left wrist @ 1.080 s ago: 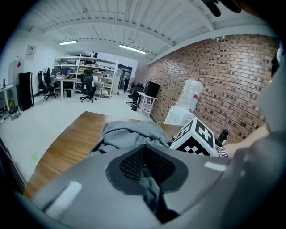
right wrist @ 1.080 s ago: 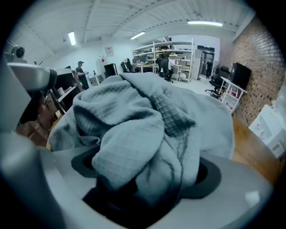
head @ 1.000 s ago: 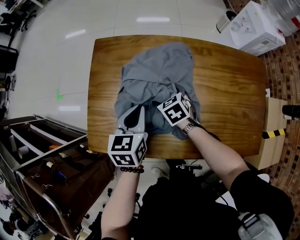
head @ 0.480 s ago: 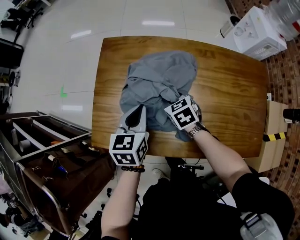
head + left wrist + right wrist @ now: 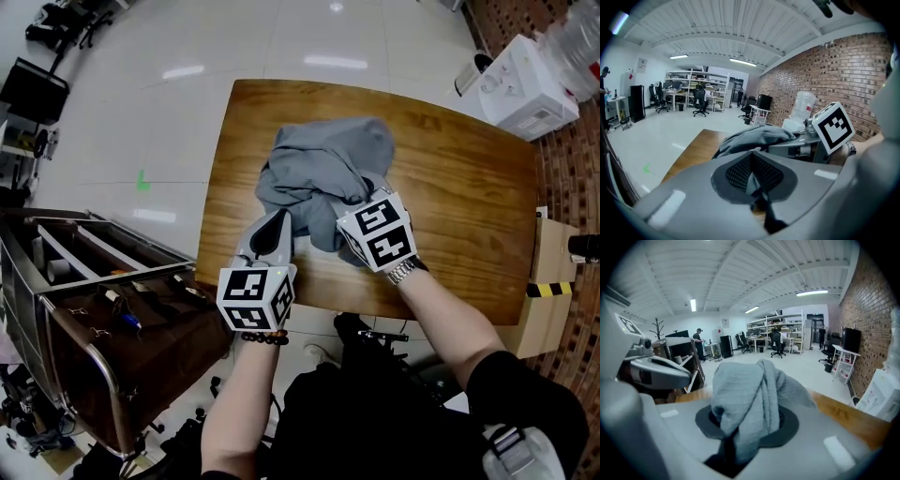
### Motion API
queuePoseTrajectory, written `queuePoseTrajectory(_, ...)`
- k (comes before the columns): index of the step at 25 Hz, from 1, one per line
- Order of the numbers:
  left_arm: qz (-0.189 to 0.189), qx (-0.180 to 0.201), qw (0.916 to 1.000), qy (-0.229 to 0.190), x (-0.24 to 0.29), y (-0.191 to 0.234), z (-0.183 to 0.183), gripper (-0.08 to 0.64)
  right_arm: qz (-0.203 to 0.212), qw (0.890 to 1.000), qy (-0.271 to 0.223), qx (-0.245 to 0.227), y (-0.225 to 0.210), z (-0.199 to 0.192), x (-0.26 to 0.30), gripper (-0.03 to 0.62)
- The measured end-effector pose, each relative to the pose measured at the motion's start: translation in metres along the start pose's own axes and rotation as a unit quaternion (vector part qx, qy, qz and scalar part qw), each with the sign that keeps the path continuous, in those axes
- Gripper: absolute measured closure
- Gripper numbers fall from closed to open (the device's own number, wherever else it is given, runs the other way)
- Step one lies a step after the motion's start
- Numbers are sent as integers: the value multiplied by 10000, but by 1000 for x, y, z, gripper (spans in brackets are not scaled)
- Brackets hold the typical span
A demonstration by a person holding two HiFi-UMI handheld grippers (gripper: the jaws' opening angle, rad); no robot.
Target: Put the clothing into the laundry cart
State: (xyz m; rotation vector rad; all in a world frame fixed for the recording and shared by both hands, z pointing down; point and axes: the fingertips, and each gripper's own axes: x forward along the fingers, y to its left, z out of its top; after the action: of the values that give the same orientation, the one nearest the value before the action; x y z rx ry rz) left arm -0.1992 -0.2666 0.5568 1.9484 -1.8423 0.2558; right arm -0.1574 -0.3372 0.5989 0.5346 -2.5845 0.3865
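Lifting step: the right gripper's (image 5: 740, 430) jaws have just closed on the grey garment (image 5: 328, 161); the left gripper's (image 5: 277, 232) jaws are together. Next, I think, it must travel to the cart (image 5: 112, 277).

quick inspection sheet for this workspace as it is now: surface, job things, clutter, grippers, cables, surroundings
surface: wooden table, bare apart from the clothing
job's things: grey garment bunched on the table, not yet in the cart; laundry cart stands on the floor at the table's left
clutter: nothing seen on the table
grippers: right gripper has just been closing and is shut on a fold of the grey garment; left gripper has its jaws together at the garment's near edge, any pinched cloth unclear
cables: nothing seen
surroundings: glossy floor, water dispenser, brick wall, desks far off
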Motion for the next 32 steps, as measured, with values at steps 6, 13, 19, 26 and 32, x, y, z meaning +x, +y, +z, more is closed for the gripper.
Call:
queuePoseTrajectory(6, 250, 58, 9989, -397, -53, 3, 29, 557, 239, 9970, -671, -294, 46, 70, -43, 462)
queuePoseTrajectory(13, 644, 98, 9939, -885, -141, 8, 60, 557, 579, 9876, -1299, -666, 121, 137, -94, 460)
queuePoseTrajectory(19, 993, 146, 9851, -1394, -232, 7, 75, 557, 947, 9751, -1730, -1018, 200, 166, -139, 461)
queuePoseTrajectory(26, 1611, 217, 9680, -1912, -341, 1, 72, 557, 1580, 9477, -2325, -1513, 301, 194, -195, 460)
queuePoseTrajectory(32, 2206, 215, 9489, -2248, -444, 9, 73, 557, 2106, 9228, -2620, -1884, 399, 218, -228, 460)
